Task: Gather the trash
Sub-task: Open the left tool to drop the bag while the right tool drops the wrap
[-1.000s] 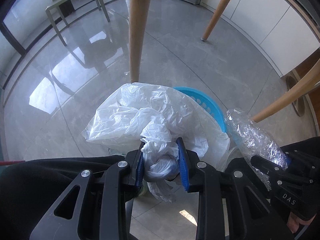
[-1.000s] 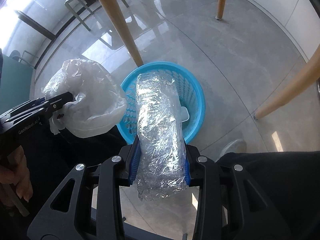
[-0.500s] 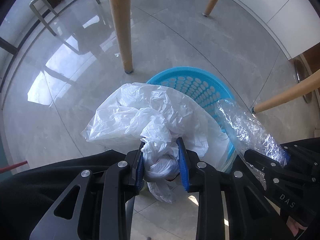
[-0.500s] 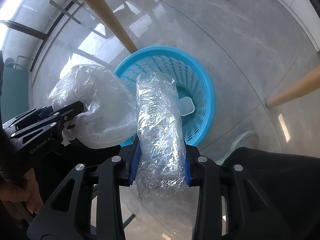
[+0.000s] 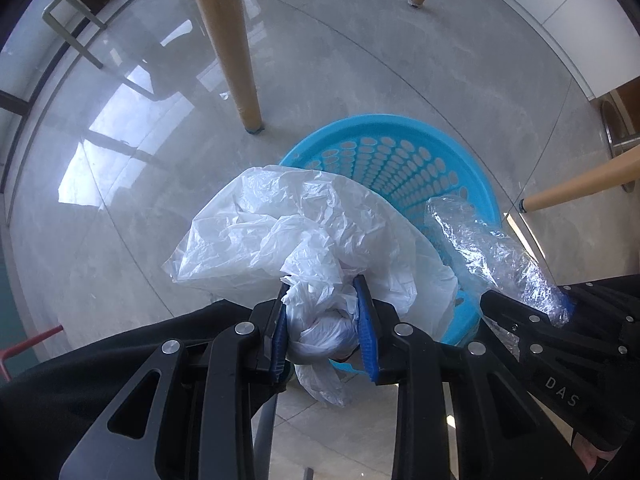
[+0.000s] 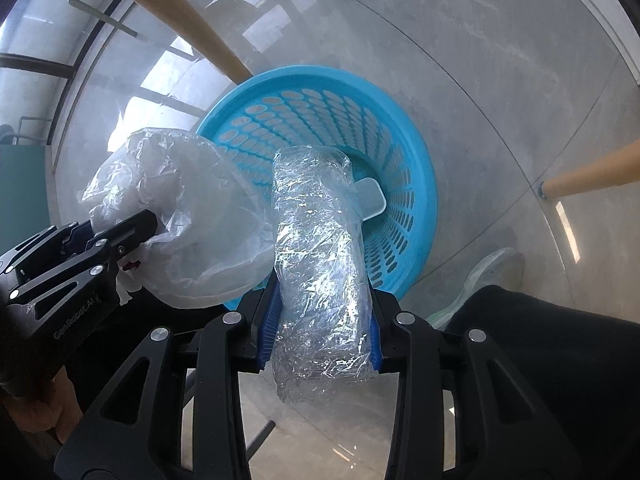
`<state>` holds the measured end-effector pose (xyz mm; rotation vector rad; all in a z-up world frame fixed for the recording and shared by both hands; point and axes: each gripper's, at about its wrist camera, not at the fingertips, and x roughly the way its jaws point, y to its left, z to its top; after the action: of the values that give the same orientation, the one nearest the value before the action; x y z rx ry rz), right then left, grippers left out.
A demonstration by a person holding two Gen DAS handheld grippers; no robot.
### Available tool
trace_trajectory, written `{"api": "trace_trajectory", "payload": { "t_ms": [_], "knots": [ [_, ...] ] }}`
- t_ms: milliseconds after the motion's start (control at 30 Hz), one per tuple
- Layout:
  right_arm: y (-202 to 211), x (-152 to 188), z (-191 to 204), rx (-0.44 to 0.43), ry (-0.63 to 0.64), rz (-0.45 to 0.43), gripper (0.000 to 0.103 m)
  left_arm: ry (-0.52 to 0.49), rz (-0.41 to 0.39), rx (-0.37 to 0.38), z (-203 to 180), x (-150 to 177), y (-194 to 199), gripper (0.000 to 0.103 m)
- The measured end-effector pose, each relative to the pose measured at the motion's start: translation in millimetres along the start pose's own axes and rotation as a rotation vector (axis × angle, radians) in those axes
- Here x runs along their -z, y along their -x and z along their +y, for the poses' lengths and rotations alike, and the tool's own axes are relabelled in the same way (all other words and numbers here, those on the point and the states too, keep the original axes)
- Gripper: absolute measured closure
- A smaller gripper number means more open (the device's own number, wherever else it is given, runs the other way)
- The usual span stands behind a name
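A round blue perforated basket (image 5: 404, 148) (image 6: 400, 152) stands on the grey tile floor below both grippers. My left gripper (image 5: 322, 308) is shut on the knotted neck of a crumpled white plastic bag (image 5: 288, 224), which hangs over the basket's near rim. That bag (image 6: 188, 216) also shows at the left of the right wrist view. My right gripper (image 6: 320, 312) is shut on a crinkled clear plastic wrap roll (image 6: 320, 248), whose far end points into the basket. The wrap (image 5: 488, 248) appears at the right of the left wrist view. A small white container (image 6: 370, 196) lies inside the basket.
Wooden table legs (image 5: 224, 40) (image 6: 592, 176) stand around the basket, one just behind it. A person's dark sleeve (image 5: 80, 360) and dark trouser leg (image 6: 540, 340) fill the lower edges. A light shoe (image 6: 492, 276) rests beside the basket. White cabinets (image 5: 560, 12) line the far right.
Both grippers have sunk toward the basket, which now looks larger and sits more fully under the bag and the wrap. Both grips are unchanged.
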<state>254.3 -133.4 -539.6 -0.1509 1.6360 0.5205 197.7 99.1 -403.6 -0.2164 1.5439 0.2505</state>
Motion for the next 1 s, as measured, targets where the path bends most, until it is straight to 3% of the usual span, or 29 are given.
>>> {"api": "trace_trajectory", "payload": {
  "t_ms": [167, 333, 733, 1000],
  "knots": [
    [-7, -3, -3, -0.013, -0.019, 0.018, 0.062, 0.02, 0.014, 0.037, 5, -4, -2, 0.061],
    [-7, -2, -5, 0.011, -0.018, 0.012, 0.051, 0.058, -0.009, 0.054, 12, -4, 3, 0.061],
    [10, 7, 8, 0.066, 0.047, -0.022, 0.051, 0.095, -0.041, 0.041, 23, -1, 16, 0.061],
    [59, 25, 24, 0.068, 0.115, -0.092, 0.048, 0.126, -0.123, 0.106, 42, 16, 69, 0.06]
  ]
}}
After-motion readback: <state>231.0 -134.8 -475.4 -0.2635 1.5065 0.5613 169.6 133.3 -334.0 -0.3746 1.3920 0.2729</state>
